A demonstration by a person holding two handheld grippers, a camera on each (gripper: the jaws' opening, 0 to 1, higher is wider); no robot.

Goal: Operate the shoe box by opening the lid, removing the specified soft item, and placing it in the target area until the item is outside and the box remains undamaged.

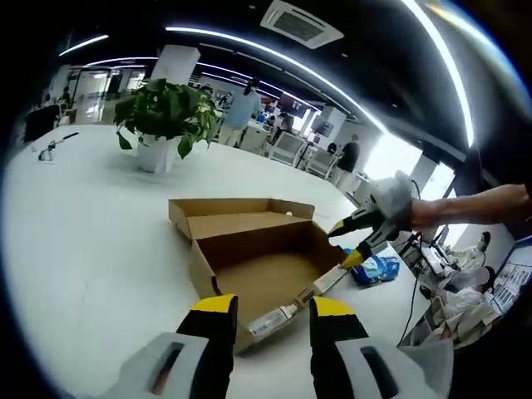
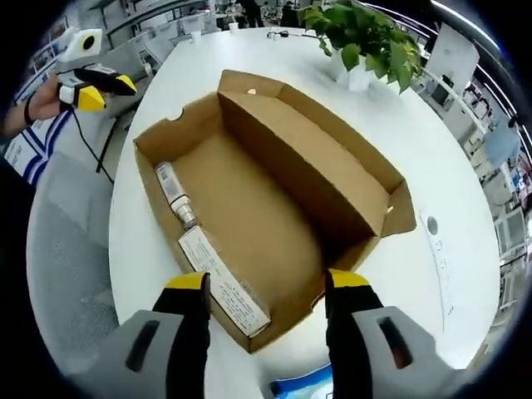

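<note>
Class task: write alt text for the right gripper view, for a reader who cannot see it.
An open cardboard shoe box sits on a white table, lid folded back, with a small tube lying inside along one wall. The right gripper hovers open over its near corner; a potted plant stands beyond.

matt brown cardboard shoe box (image 2: 274, 199), smooth glossy white table (image 1: 100, 241), crinkly blue plastic bag (image 1: 376, 269)

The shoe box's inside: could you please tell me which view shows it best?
The right gripper view: it looks down into the open shoe box, showing its bare floor and the labelled tube lying along one wall. The left gripper view sees the shoe box from low and side-on, so its near wall hides part of the floor.
</note>
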